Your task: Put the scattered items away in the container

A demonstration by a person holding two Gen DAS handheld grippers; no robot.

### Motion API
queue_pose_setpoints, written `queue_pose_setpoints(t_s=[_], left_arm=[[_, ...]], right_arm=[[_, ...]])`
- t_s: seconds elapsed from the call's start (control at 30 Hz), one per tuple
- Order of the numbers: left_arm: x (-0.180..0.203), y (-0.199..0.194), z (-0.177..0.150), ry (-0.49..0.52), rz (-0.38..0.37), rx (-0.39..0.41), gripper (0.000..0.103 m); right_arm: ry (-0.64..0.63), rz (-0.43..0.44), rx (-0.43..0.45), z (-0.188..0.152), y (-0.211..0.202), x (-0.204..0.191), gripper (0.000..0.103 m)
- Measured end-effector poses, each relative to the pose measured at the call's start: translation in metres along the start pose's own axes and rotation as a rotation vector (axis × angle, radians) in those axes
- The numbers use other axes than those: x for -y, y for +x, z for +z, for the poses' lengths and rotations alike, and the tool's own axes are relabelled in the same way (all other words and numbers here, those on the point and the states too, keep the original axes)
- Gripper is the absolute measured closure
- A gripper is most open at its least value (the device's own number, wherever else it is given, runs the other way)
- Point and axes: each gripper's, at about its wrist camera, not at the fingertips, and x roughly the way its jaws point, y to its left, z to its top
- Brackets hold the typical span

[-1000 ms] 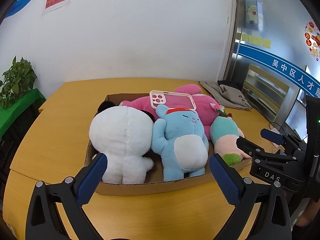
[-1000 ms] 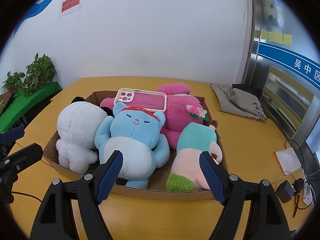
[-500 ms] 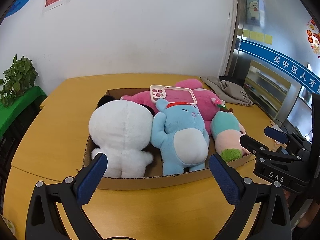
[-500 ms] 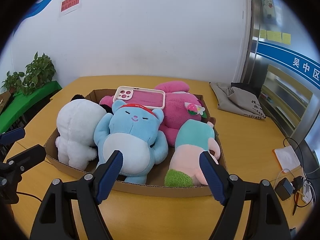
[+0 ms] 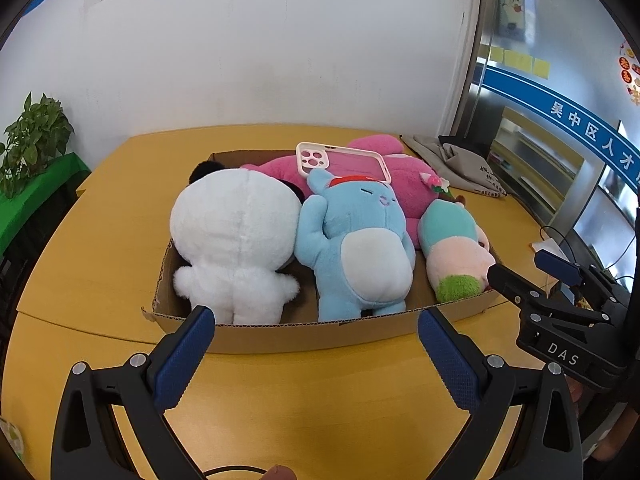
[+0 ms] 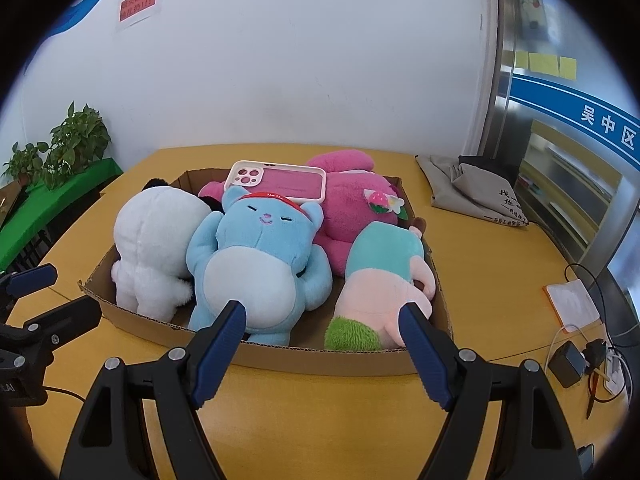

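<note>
Cardboard box, shallow, open-topped, on the yellow table. Contents, left to right:

1. White plush toy, face down, back upward, filling the left end; a black ear shows at its far side.
2. Blue plush toy, on its back, belly up, red band at the head; pressed against the white one.
3. Pink plush toy, laid crosswise along the far wall, partly under the others.
4. Phone case, pink with pale rim, resting on top of the pink toy above the blue toy's head; probably set there because the floor of the box is taken.
5. Teal and pink plush toy, green tuft toward the near wall, at the right end.

Left gripper: jaws wide apart, holding nothing, short of the near wall. Right gripper: likewise spread and empty, over the near wall.

Grey cloth bag, right of the box on the table; whether it belongs to the task cannot be told. Otherwise the tidying looks complete.
</note>
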Motion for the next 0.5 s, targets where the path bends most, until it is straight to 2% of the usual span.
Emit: queue_pose_setpoints(t_s=[0.37,0.5], left_arm=[[-0.0003,-0.0008,-0.005,-0.018,-0.018,-0.015,0.0],[0.0,-0.0042,-0.0059,-0.018,0.003,0.0,0.0]], right_arm=[[0.001,-0.001,0.003,-0.0024,-0.003,0.0001,0.024],[-0.002,-0.003,0.004,-0.0036,-0.0045,-0.0002,0.024]])
